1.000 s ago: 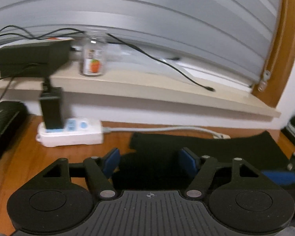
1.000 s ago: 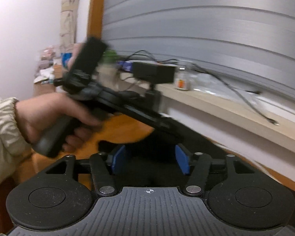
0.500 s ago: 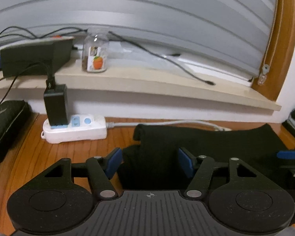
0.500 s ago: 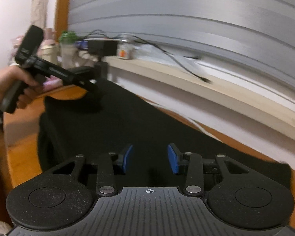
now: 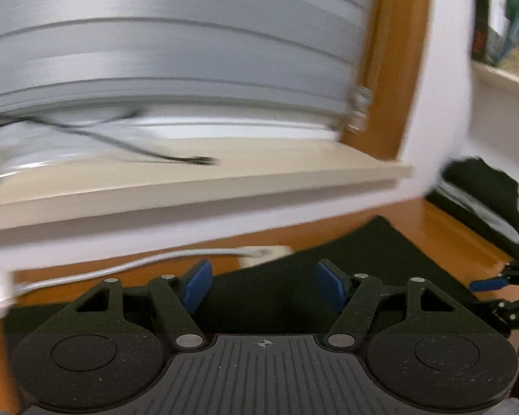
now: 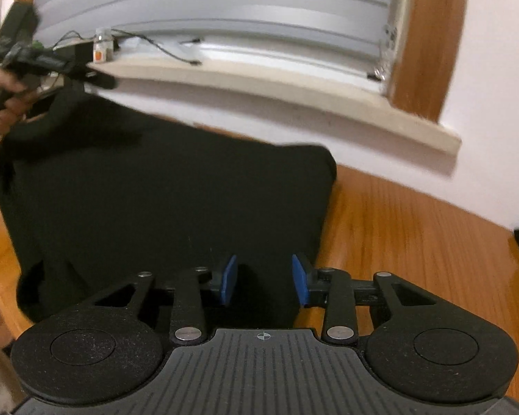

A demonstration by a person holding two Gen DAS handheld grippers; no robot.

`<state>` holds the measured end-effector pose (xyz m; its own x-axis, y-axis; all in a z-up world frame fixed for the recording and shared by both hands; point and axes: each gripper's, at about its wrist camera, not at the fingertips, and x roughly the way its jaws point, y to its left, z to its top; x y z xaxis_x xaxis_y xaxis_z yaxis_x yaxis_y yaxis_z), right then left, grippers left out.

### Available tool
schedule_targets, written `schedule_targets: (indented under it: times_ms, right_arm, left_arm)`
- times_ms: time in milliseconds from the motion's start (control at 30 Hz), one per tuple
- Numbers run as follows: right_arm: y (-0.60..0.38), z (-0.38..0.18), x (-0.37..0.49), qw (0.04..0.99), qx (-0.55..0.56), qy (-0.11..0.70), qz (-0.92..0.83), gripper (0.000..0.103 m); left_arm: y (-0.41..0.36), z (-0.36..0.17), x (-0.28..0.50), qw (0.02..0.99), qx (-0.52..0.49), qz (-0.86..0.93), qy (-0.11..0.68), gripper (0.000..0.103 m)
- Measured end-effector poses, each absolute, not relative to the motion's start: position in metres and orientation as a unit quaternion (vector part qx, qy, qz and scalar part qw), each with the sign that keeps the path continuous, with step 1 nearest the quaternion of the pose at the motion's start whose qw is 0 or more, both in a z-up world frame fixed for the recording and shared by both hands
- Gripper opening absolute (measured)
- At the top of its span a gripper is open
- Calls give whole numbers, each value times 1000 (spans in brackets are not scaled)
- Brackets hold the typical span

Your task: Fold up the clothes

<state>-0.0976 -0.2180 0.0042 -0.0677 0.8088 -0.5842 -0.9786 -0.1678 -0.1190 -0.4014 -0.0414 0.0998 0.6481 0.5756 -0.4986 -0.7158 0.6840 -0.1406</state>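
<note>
Garment: a black fabric garment [image 6: 162,193] lies spread on the orange-brown wooden counter [image 6: 415,228], below the pale window sill [image 6: 259,79].
Left gripper [image 5: 263,282]: blue-padded, jaws wide, empty, over the cloth.
Right gripper [image 6: 264,278]: jaws parted, empty, over the garment's near right edge.

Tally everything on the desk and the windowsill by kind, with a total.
Black garment: 1
Grippers: 2, left and right
Jar on the windowsill: 1
Black cable: 1
White cord on the desk: 1
Total: 6
</note>
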Motion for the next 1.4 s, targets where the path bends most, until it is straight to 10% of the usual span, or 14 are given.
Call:
schedule_targets:
  times_ms: [400, 667, 700, 800, 1267, 1400]
  right_arm:
    - [-233, -19, -73, 624, -234, 184, 722, 35]
    - [-239, -23, -70, 620, -217, 183, 731, 35]
    - [-240, -24, -68, 620, -211, 186, 732, 35]
    - [-244, -26, -65, 619, -198, 190, 735, 35]
    - [-214, -21, -63, 604, -184, 231, 740, 43]
    - [-206, -20, -64, 591, -192, 233, 748, 28]
  left_arm:
    - [-14, 55, -224, 931, -134, 203, 272, 37]
    - [8, 49, -162, 933, -129, 175, 286, 38]
    - [11, 49, -158, 930, -127, 188, 289, 7]
    - [23, 50, -155, 917, -129, 248, 284, 0]
    - [-12, 48, -237, 909, -120, 258, 305, 21]
    - [-16, 41, -274, 907, -132, 267, 299, 21]
